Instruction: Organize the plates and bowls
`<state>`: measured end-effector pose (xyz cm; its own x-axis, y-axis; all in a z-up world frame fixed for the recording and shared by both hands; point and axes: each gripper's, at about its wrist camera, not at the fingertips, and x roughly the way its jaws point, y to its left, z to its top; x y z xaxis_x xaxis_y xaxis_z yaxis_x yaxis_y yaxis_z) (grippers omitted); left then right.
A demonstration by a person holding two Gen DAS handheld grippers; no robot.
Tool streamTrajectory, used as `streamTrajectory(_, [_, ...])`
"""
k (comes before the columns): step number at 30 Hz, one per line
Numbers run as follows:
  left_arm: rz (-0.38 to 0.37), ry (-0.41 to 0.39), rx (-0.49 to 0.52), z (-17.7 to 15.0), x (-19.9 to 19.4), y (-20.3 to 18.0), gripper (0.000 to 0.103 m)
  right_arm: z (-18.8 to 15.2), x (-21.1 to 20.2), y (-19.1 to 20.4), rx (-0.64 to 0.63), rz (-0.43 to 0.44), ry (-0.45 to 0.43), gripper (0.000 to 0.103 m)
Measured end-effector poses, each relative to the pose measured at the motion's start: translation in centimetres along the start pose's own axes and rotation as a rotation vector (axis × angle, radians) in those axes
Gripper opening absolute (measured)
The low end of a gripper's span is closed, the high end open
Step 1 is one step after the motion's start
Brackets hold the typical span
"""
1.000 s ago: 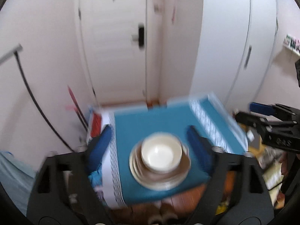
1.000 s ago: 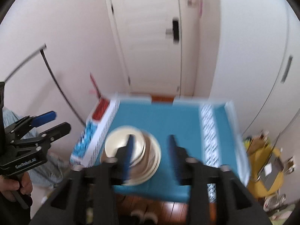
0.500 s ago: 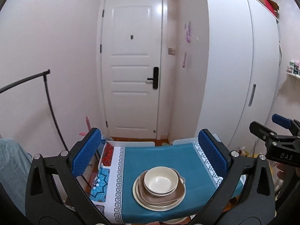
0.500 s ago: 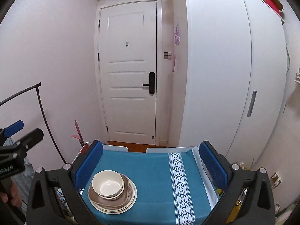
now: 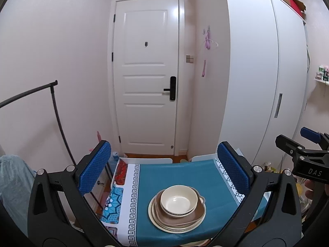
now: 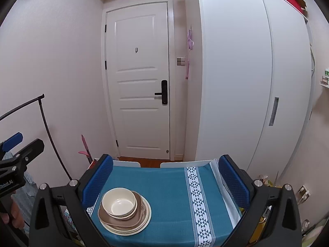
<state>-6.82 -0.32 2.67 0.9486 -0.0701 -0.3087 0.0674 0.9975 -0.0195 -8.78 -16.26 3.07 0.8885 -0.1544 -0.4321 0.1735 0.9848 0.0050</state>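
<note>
A cream bowl point(image 5: 178, 200) sits on top of a stack of brown and cream plates point(image 5: 177, 218) on the teal tablecloth point(image 5: 176, 175). In the right wrist view the same bowl point(image 6: 119, 202) and plate stack point(image 6: 125, 219) lie at the cloth's near left. My left gripper point(image 5: 164, 168) hangs open above the table, nothing between its blue pads. My right gripper point(image 6: 166, 180) is also wide open and empty, raised above the cloth. Each gripper shows at the edge of the other's view: the right one point(image 5: 304, 154), the left one point(image 6: 18, 148).
A white door point(image 5: 147, 82) and a tall white wardrobe point(image 5: 257, 82) stand behind the small table. A black clothes rail point(image 5: 55, 111) curves at the left. Patterned cloth borders point(image 6: 197, 197) run along the table's sides. Clutter lies on the floor at the right point(image 6: 265, 183).
Both grippers rose and tilted up from close over the dishes. The right gripper's jaws went from half-closed to wide open. The stack stayed put.
</note>
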Motion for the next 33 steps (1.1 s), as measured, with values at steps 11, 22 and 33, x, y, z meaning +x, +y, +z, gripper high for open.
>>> streamTrajectory(11, [0.003,-0.003,0.003,-0.02,0.09,0.34,0.103,0.11,0.11,0.42,0.0,-0.008,0.007,0.102])
streamTrajectory(22, [0.003,-0.01,0.01,-0.08,0.15,0.19,0.103,0.24,0.59,0.31,0.017,-0.009,0.017,0.102])
streamTrajectory(33, [0.009,-0.01,0.019,-0.29,0.09,-0.34,0.103,0.45,0.79,0.17,0.014,-0.016,0.009,0.102])
